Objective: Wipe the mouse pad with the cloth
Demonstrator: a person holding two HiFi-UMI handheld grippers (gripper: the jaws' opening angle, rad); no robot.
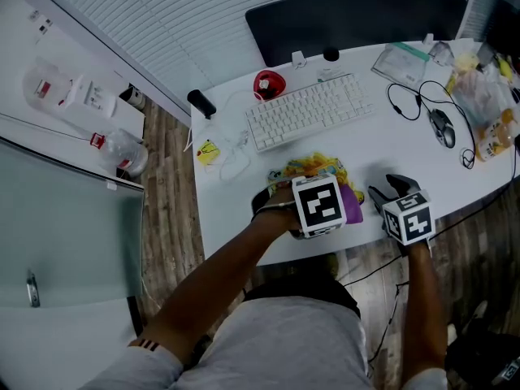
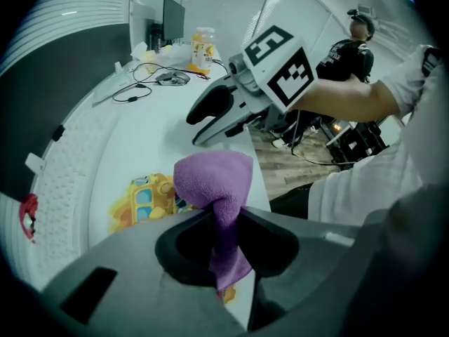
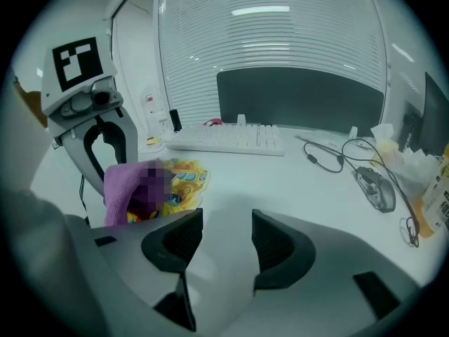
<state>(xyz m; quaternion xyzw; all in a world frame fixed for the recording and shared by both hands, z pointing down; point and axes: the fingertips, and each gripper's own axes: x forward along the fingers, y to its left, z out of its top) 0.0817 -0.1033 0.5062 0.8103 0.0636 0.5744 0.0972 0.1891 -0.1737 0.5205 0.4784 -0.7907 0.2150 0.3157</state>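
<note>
- The left hand-held gripper (image 2: 223,216) is clenched on a purple cloth (image 2: 210,177), which bunches up beyond its jaws.
- The right hand-held gripper (image 3: 226,234) is released, with its jaws apart and nothing between them.
- To wipe well, the bunch probably needs pressing flat and sweeping across the whole print with a firm grip.
- The yellow cartoon mouse pad (image 2: 144,199) lies on the white bench (image 3: 280,177), just under and ahead of the left hand-held gripper, in front of the keyboard (image 1: 309,108).

The purple cloth (image 2: 210,181) is showing a fuzzy, matt pile. The white desk (image 3: 280,181) is looking smooth with a faint sheen, and the floor (image 1: 166,210) is showing wood grain.
</note>
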